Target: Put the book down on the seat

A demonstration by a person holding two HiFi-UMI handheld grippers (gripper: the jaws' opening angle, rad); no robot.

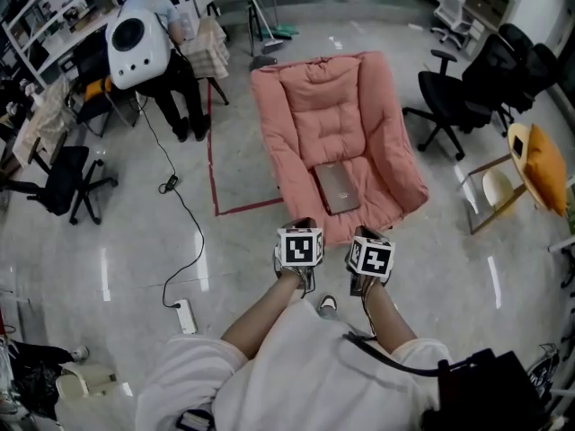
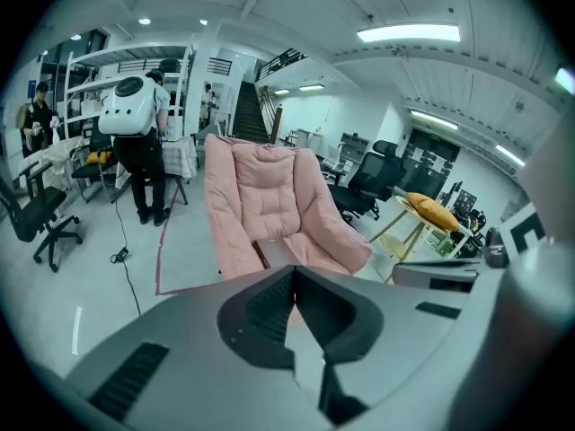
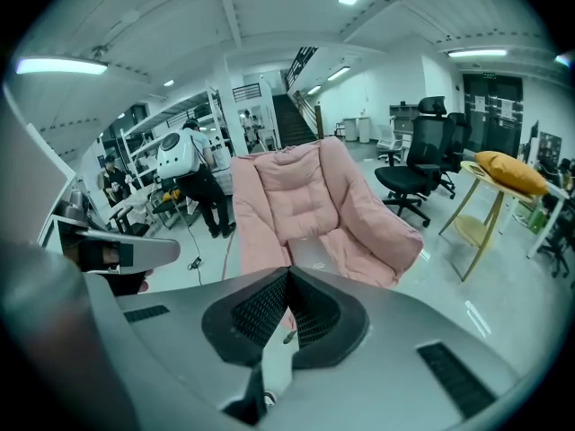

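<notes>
Book (image 1: 337, 188), flat grey rectangle, on quilted pink seat (image 1: 328, 115), left gripper (image 2: 293, 270) and right gripper (image 3: 288, 271) jaws pressed together, empty

Right gripper (image 3: 287, 277), jaws together with nothing between; beyond, pink seat (image 3: 310, 200) bearing grey book (image 3: 314, 251) lying flat; black office chair (image 3: 418, 164) and yellow cushion (image 3: 510, 171) right; person (image 3: 211, 206) with white backpack (image 3: 175, 162) far left.

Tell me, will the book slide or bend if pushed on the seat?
The book lies flat with straight edges, so it probably stays stiff. The padded seat looks soft, so the book would likely drag, not slide.
</notes>
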